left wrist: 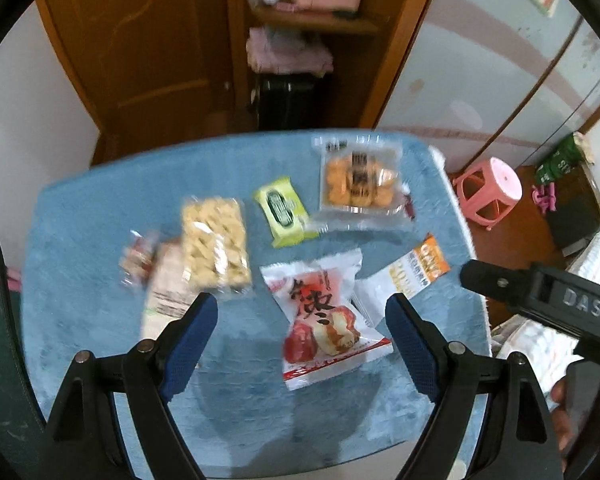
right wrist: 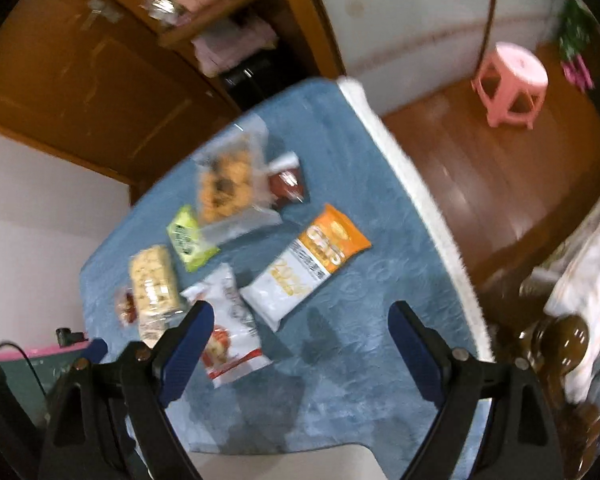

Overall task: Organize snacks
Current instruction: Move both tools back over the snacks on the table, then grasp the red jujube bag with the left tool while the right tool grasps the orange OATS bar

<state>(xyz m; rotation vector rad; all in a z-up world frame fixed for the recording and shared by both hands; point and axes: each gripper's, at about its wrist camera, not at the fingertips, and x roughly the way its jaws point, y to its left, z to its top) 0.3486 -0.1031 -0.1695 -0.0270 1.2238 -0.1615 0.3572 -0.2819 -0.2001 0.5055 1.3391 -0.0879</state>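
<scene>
Both tools hung above a blue-covered surface (left wrist: 80, 240) strewn with snack packets, and neither held anything. The left hand-held gripper (left wrist: 300, 316) stood with its jaws wide, framing the red-and-white packet (left wrist: 324, 320), which lay nearest the camera, but clear of it. The right hand-held gripper (right wrist: 300, 320) was equally wide and empty over bare cloth just right of that same packet (right wrist: 228, 336).

The snacks lay scattered and overlapping. The orange-and-white oat bag (right wrist: 304, 268) sat right of centre, touching the red-and-white packet's edge. Farther off lay a clear bag of golden biscuits (left wrist: 358, 180), with a small dark red sachet (right wrist: 288, 182) against its right side. A green packet (left wrist: 284, 212) lay just left of the biscuits, and a clear bag of pale puffed snacks (left wrist: 216, 244) lay at the left, over a flat pale packet (left wrist: 168, 280) and beside a small red-printed wrapper (left wrist: 138, 260).

The step in hand was probably an approach to a first pick. To do it well, each tool should have committed to one packet only: the left to the red-and-white one, the right to the oat bag. The jaws should have come down across a packet's narrow width, not its length. Flat film on soft cloth slips, so a pinch at a crimped end seal would have served better than a squeeze on the puffed middle. The blur in both views argued for slowing before contact. The overlapping packets at the left were best left until the loose ones were cleared.
</scene>
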